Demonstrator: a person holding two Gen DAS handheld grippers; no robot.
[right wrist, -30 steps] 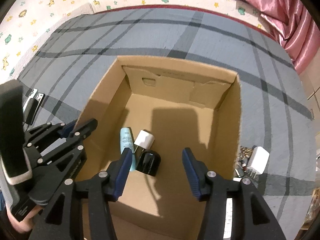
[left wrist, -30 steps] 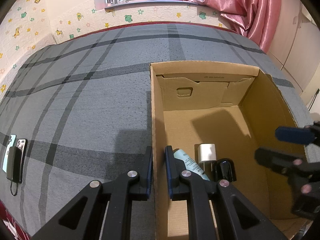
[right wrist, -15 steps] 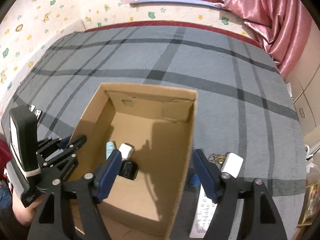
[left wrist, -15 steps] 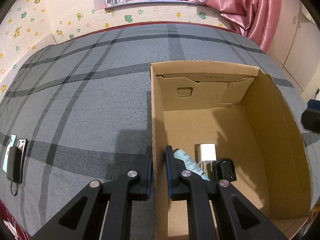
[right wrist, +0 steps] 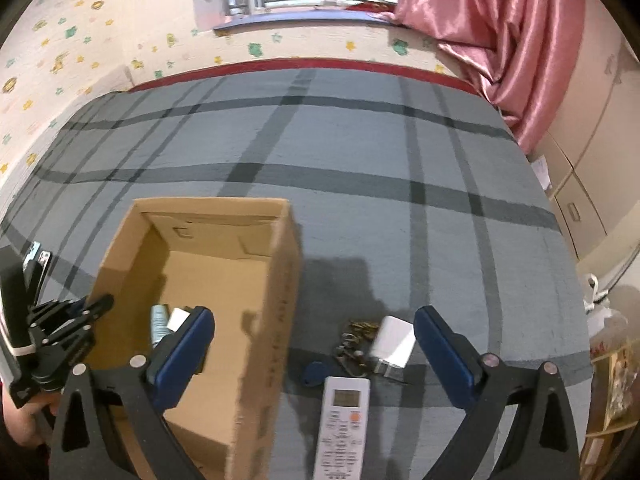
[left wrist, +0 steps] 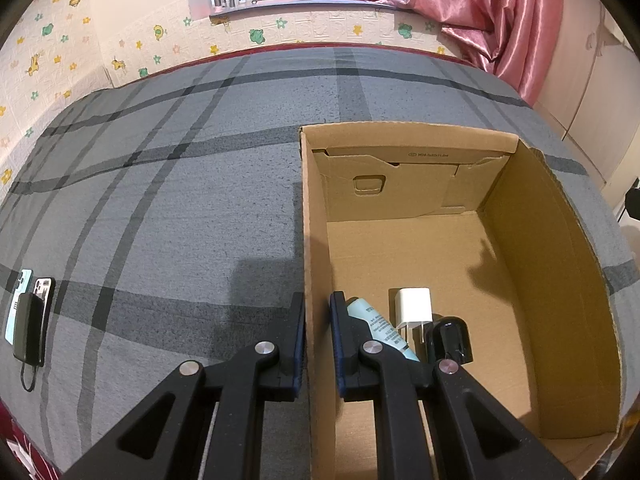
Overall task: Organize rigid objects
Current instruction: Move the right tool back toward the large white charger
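Observation:
An open cardboard box [left wrist: 404,130] stands on the grey plaid bed. My left gripper [left wrist: 317,308] is shut on the box's left wall, one finger on each side of it. Inside lie a pale blue tube [left wrist: 380,332], a white charger [left wrist: 414,306] and a black cylindrical object [left wrist: 450,338]. My right gripper [right wrist: 314,320] hangs above the bed, just right of the box [right wrist: 276,320], and its jaws are opening with nothing pressed between them. Below it lie a white remote [right wrist: 344,420], a second white charger [right wrist: 392,344], a bunch of keys [right wrist: 354,344] and a blue tag [right wrist: 314,372].
Two phones and a black power bank [left wrist: 28,316] lie near the bed's left edge. A pink curtain [right wrist: 500,32] and a wardrobe [right wrist: 580,184] stand at the right. The papered wall and window run along the far side.
My right gripper moved right, from above the box's inside to over the bed beside it, and its jaws spread wide. It left the left wrist view. The left gripper stayed put.

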